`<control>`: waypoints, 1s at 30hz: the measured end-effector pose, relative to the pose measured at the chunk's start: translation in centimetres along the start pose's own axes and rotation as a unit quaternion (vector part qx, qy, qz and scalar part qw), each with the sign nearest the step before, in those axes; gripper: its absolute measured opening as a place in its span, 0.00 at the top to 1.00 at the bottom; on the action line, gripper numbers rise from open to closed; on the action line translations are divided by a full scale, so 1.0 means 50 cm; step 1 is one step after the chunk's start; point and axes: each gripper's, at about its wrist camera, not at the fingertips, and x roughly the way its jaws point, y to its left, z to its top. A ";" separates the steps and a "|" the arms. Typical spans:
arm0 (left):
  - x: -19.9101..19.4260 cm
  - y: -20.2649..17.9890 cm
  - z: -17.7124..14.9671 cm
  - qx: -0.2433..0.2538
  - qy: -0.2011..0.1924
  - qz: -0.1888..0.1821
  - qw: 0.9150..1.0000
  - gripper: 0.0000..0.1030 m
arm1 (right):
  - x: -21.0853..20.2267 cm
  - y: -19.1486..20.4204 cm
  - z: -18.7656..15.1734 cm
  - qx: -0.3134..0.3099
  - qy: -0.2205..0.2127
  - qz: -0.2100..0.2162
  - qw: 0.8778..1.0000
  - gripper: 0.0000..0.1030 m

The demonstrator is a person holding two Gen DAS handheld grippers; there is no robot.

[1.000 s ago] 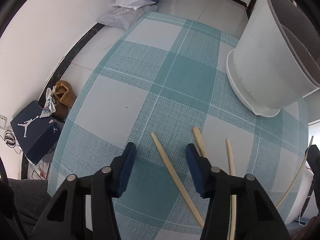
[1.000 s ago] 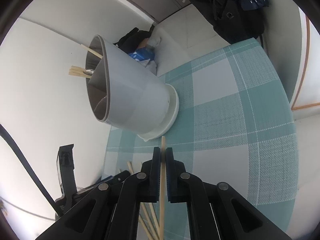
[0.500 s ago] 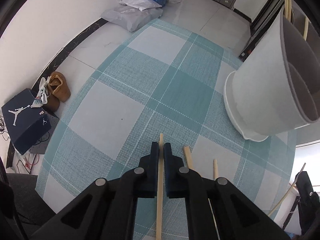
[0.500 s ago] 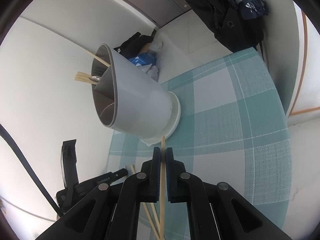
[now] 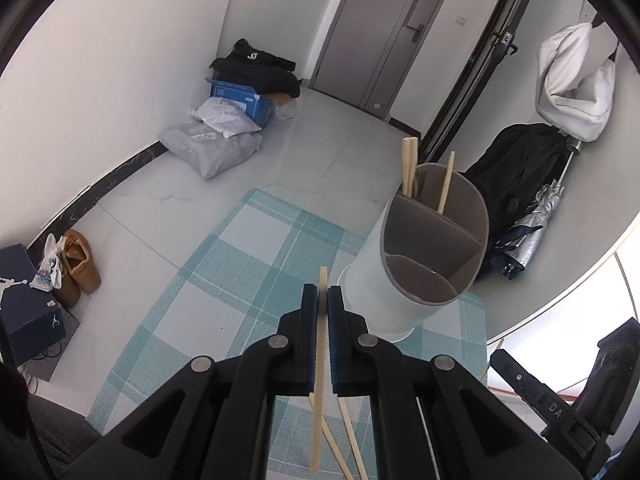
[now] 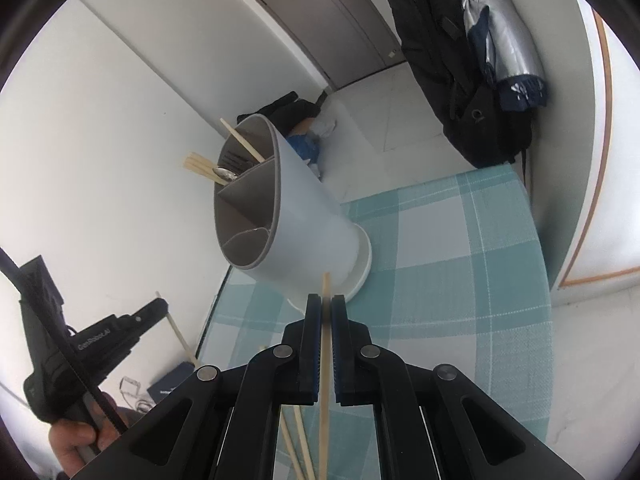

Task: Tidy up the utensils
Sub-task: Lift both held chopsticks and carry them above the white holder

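Both of your grippers are pinching a chopstick right now. The left gripper (image 5: 323,298) has its fingers pressed together on a chopstick (image 5: 319,380) that runs straight down the gap, tip poking out just past the pads and the long end hanging back under the jaws. Same deal on the right gripper (image 6: 326,308): fingers clamped on its own chopstick (image 6: 325,376), tip sticking out a bit in front.

Moving outward, the holder (image 5: 404,280) stands on the checked mat (image 5: 224,280), toward its far right side in the left view. It sits just beyond both tips, so neither stick is over the opening yet.

Progress-wise I'd say you're somewhere in the middle. A few chopsticks (image 5: 410,166) already stand in the back compartment, and the right view shows a spoon (image 6: 225,174) in there too. The front compartments look empty from here. Still left: the two sticks you're holding, plus at least two loose chopsticks (image 5: 348,432) lying on the mat near its close edge, under the left gripper.
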 end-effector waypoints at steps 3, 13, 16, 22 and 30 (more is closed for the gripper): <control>-0.017 -0.007 -0.003 0.024 -0.011 -0.009 1.000 0.98 | -0.021 0.010 -0.002 -0.008 -0.021 -0.007 1.000 0.96; -0.067 -0.012 -0.010 0.058 -0.038 -0.025 0.997 0.98 | -0.076 0.037 -0.016 -0.029 -0.072 -0.033 0.996 0.96; -0.084 -0.004 -0.014 0.055 -0.047 -0.033 0.997 0.98 | -0.080 0.050 -0.027 -0.041 -0.075 -0.059 0.995 0.96; -0.110 0.014 -0.010 0.036 -0.055 -0.049 0.997 0.98 | -0.085 0.081 -0.042 -0.067 -0.080 -0.072 0.992 0.96; -0.121 0.027 -0.005 0.018 -0.049 -0.058 0.997 0.98 | -0.104 0.126 -0.068 -0.116 -0.103 -0.119 0.981 0.96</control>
